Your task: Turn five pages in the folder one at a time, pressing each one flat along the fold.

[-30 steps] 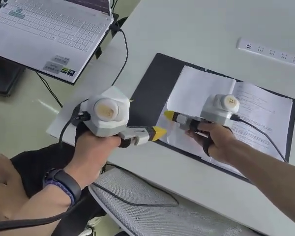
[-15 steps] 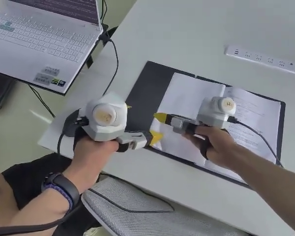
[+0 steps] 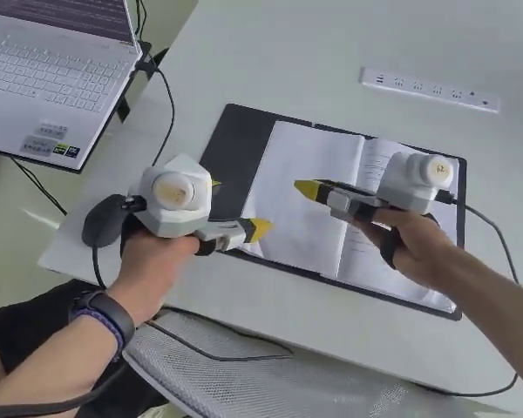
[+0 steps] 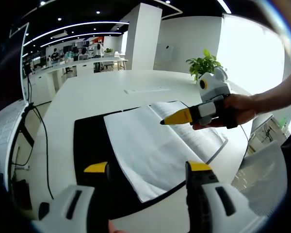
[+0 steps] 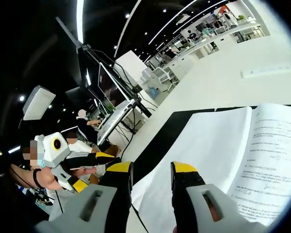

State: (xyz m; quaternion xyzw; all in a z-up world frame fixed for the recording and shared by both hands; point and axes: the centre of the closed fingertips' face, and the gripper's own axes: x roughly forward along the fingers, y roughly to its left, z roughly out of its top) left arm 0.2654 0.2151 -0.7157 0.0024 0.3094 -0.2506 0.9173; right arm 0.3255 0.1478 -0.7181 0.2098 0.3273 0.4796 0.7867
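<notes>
Yellow-tipped jaws on the left gripper (image 4: 148,167) stand wide apart with nothing between them. It is held above the near left corner of the folder (image 3: 231,148), pointing across it, and in its own view the black cover and the corner of the blank page (image 4: 140,150) lie beyond the tips. The right gripper (image 5: 151,169) has its jaws only narrowly parted, again with nothing held. In the head view its yellow tip hangs over the blank left-hand page just short of the fold, and I cannot tell whether it touches the paper. The folder lies open and flat on the white table (image 3: 314,61), near the front edge. Its black inside cover shows at the left, the blank page spreads across the middle, and a printed page (image 3: 366,252) lies on the right under the hand (image 3: 418,248) that carries the right gripper. A cable (image 3: 492,239) trails from that gripper across the printed side. Farther out, a white power strip (image 3: 429,90) lies beyond the folder, an open laptop (image 3: 44,70) sits off to the left, and a grey mesh chair (image 3: 244,366) shows below the table edge.
</notes>
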